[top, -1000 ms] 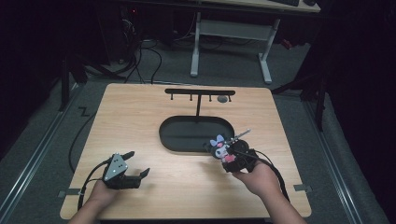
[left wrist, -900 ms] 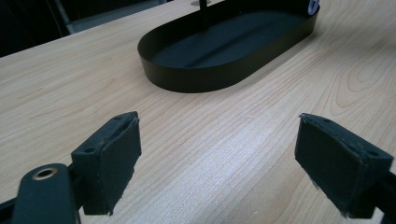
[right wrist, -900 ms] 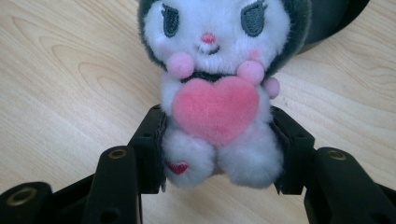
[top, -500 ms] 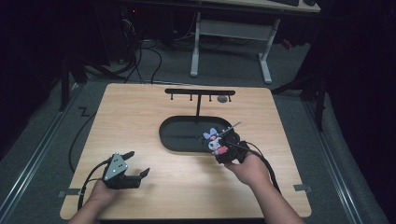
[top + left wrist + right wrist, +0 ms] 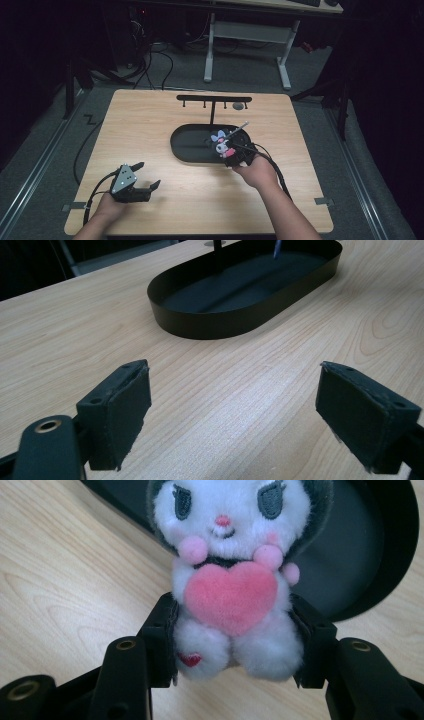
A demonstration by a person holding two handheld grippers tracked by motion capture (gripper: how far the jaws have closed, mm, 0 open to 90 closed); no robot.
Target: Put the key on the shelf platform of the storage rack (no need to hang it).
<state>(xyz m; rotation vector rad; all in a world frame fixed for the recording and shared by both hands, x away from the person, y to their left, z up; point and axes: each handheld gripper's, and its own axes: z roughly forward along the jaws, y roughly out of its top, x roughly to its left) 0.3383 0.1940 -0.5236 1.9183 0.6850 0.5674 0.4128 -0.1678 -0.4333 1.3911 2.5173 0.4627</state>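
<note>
- The right tongs (image 5: 232,645) are about half closed on the lower body of the white-and-grey plush toy with a pink felt heart (image 5: 232,587), pads pressing its sides. The soft stuffing can compress and creep, so the toy could slide out if the squeeze loosens.
- In the high view the plush toy (image 5: 220,143) sits over the right end of the black oval metal tray (image 5: 192,145), which lies mid-counter nearer the far edge. Released too near the rim, it may tip out onto the pale wooden counter (image 5: 150,120).
- A thin silvery stick (image 5: 239,129) juts from the toy toward the black T-shaped hook rack (image 5: 214,99) at the far edge and could snag it.
- The left tongs (image 5: 235,405) stand wide open and empty near the near-left corner, well apart from the tray, so they offer no support.
</note>
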